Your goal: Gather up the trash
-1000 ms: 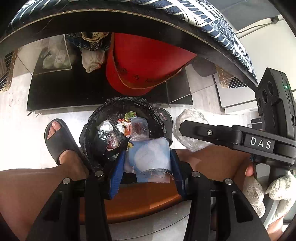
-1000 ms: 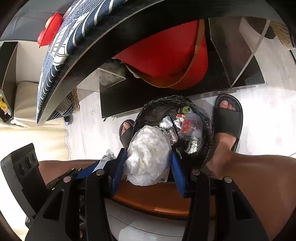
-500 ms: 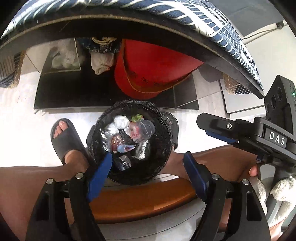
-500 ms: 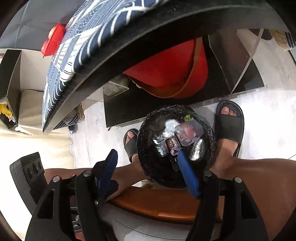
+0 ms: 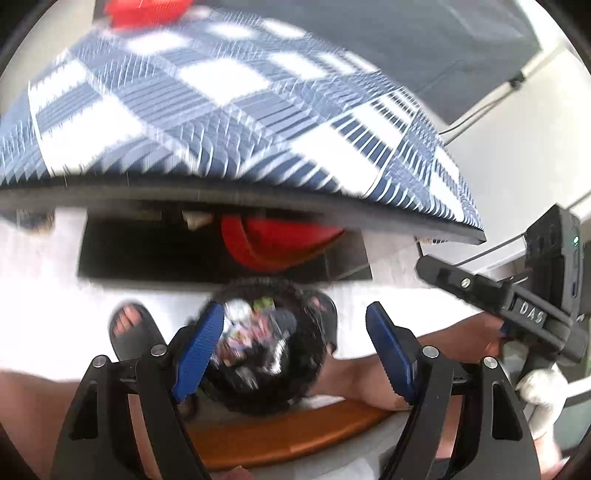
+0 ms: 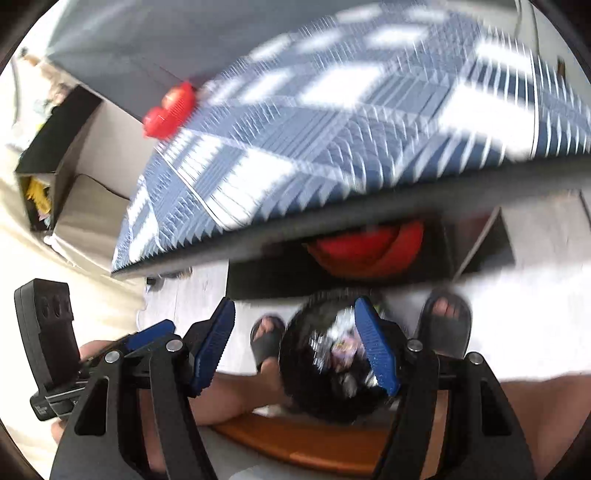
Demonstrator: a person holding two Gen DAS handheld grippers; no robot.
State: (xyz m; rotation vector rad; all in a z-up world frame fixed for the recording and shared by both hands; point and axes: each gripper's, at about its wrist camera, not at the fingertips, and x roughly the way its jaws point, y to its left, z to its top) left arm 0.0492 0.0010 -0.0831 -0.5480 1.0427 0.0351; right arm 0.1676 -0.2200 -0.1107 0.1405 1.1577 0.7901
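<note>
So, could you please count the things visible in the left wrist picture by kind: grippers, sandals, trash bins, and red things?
Grippers: 2 (left gripper, right gripper)
Black sandals: 2 (one, other)
Trash bin with black liner: 1
Red things: 2 (basin under the table, item on the tablecloth)
Total: 7

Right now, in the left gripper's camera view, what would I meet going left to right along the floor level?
Black sandal with a foot in it → trash bin lined with a black bag → the other handheld gripper.

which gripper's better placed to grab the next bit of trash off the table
Neither clearly: left gripper and right gripper both hang open and empty above the trash bin, and no trash shows on the table.
</note>
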